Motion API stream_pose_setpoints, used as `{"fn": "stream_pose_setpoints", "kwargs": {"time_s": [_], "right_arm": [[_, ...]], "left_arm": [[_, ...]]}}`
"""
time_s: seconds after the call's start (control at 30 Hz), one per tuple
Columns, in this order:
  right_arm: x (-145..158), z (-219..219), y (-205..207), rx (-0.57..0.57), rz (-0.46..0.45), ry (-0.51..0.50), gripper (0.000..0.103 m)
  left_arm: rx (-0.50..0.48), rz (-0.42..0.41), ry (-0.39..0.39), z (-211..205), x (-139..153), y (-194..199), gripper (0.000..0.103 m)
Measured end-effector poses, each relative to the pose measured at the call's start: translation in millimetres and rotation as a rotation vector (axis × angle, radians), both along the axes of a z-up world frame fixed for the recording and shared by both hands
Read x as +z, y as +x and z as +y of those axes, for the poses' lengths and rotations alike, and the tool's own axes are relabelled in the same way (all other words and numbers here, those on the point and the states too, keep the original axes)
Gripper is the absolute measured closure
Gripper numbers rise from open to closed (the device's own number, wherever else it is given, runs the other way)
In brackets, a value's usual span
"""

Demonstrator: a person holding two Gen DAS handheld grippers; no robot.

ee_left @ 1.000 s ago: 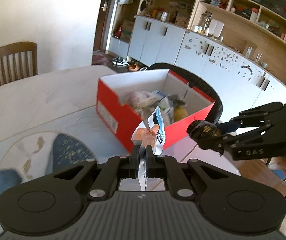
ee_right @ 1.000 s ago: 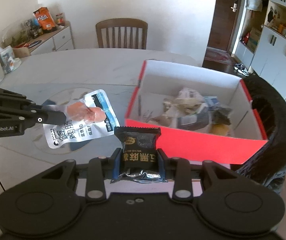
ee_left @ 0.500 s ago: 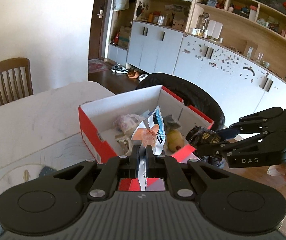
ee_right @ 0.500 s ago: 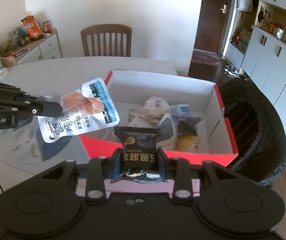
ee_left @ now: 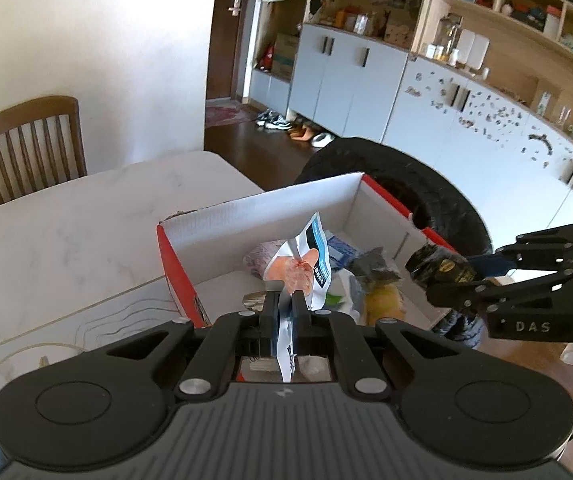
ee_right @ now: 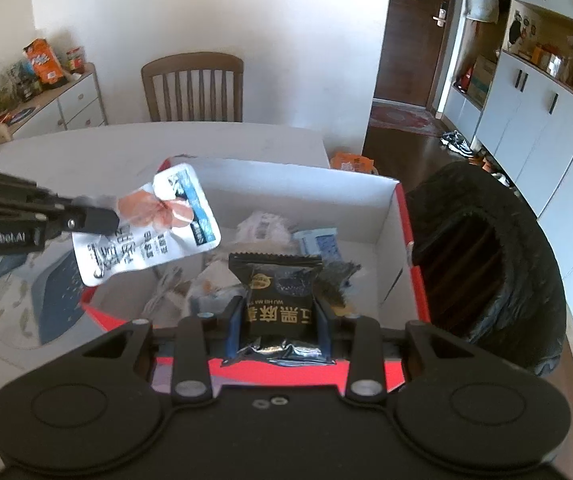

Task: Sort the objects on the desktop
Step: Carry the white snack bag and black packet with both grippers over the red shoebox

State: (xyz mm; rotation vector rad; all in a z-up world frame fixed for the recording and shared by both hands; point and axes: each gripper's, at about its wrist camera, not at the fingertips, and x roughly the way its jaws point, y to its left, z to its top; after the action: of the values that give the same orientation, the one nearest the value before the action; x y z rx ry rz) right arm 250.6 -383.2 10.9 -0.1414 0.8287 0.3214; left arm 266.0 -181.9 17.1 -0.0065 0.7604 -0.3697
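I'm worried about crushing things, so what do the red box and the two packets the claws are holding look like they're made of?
Red box: likely cardboard, matte white inside, showing a thin folded wall. White snack pouch: glossy plastic film, probably, with glare and bends. Black snack packet: shiny plastic or foil film, with a crimped serrated top and a crinkled silvery bottom.

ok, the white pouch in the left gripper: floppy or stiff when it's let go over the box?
Probably floppy: the white pouch is thin film, pinched at one edge by the left gripper, and curls. Likely light; it holds out sideways without sagging much. It should flutter into the red box rather than drop straight.
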Motion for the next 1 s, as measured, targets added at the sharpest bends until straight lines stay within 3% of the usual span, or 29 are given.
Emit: {"fn": "stream_pose_setpoints", "kwargs": {"time_s": [0.33,1.0], "right_arm": [[-23,-1,33,-0.001,0.043,-0.013,0.068],[-64,3,55,0.003,0.105,-0.026,0.069]], "left_arm": [[0.029,0.033,0.063,-25,-18,28,0.098],[0.031,0.143,0.115,-45,-50,54,0.098]]}}
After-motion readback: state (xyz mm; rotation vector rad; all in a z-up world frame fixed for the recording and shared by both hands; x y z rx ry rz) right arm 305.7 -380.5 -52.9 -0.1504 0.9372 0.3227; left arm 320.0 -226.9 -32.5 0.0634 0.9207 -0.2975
